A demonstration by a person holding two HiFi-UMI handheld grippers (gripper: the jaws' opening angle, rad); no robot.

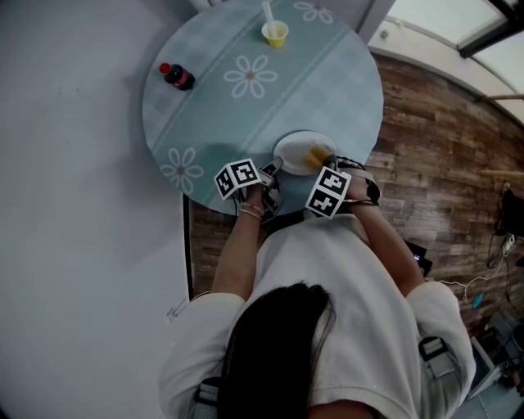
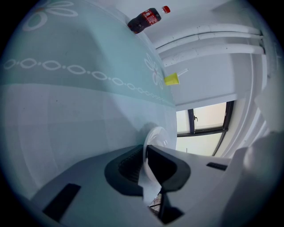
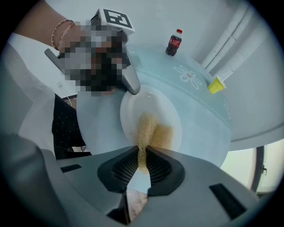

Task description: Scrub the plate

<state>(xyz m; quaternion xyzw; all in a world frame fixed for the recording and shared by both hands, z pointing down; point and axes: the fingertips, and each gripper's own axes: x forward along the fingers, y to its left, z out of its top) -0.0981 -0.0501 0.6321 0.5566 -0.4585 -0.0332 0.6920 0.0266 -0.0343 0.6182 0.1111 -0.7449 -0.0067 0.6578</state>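
My left gripper [image 2: 145,153] has its jaws clamped on the plate [image 1: 296,149] rim at its 9 o'clock, at the desk's [image 1: 246,49] near edge; my right gripper [image 3: 142,153], jaws pinched on the sponge [image 3: 143,131], sits over the plate, the brown smear [image 3: 166,135] just toward 3 o'clock.

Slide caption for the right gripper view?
Right tool presses a thin yellow sponge onto the round white plate while the left tool grips its rim.

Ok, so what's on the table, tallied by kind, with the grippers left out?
plate: 1
sponge: 1
cola bottle: 1
yellow cup: 1
straw: 1
Total: 5
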